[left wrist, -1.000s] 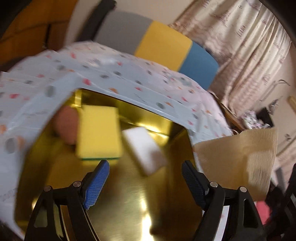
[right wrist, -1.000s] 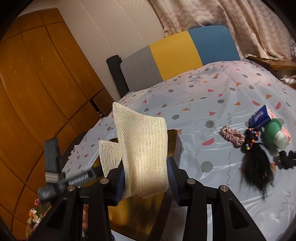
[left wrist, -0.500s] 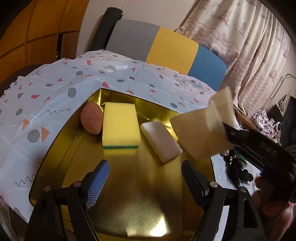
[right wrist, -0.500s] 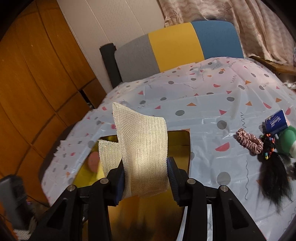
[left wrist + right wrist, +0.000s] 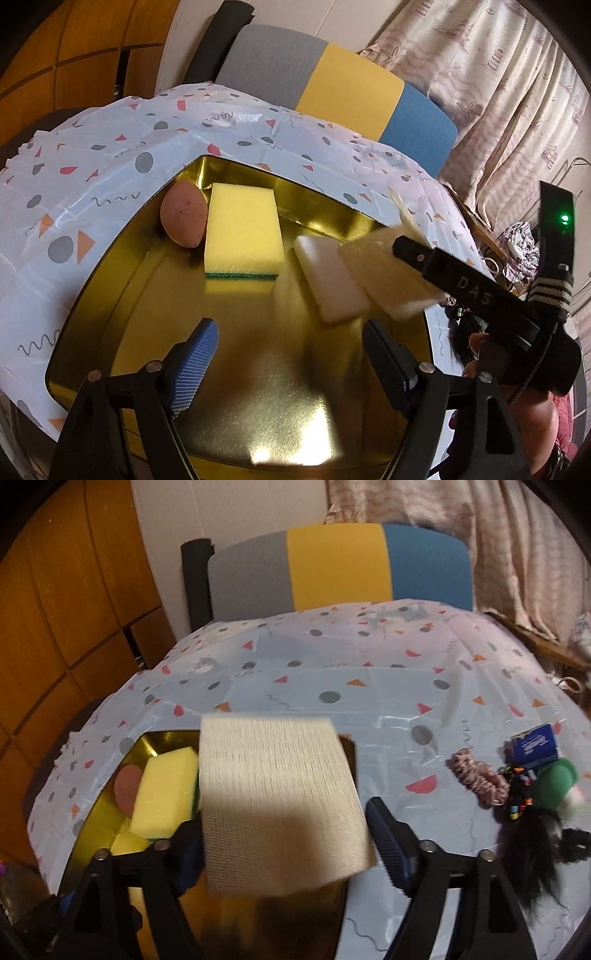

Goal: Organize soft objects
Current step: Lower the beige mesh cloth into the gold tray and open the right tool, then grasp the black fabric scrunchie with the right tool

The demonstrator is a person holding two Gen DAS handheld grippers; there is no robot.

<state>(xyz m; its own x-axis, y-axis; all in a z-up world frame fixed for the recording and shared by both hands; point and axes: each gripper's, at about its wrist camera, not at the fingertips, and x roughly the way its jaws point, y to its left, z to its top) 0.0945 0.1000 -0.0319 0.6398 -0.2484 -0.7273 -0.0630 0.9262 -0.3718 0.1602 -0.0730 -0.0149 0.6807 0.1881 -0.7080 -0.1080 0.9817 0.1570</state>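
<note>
1. The cream mesh cloth point(image 5: 284, 805) is sitting between the spread fingers of the right gripper point(image 5: 284, 843), over the gold tray point(image 5: 258, 406); the jaws have just been opening, and whether the left pad is touching the cloth cannot be told, while the right pad is standing clear of it.
2. In the left wrist view the cloth point(image 5: 391, 280) is lying just right of the white sponge point(image 5: 332, 280), overlapping its right edge.
3. The yellow sponge point(image 5: 242, 229) is lying left of the white one, with the pinkish oval sponge point(image 5: 183, 214) touching its left side at the tray's far left corner.
4. The left gripper point(image 5: 291, 365) is hovering released over the tray's near part, nothing between its fingers.
5. On the patterned tablecloth point(image 5: 388, 686), well right of the tray, a pink scrunchie point(image 5: 478, 777), black hair piece point(image 5: 524, 853), green item point(image 5: 556, 782) and blue packet point(image 5: 533, 746) are lying together.
</note>
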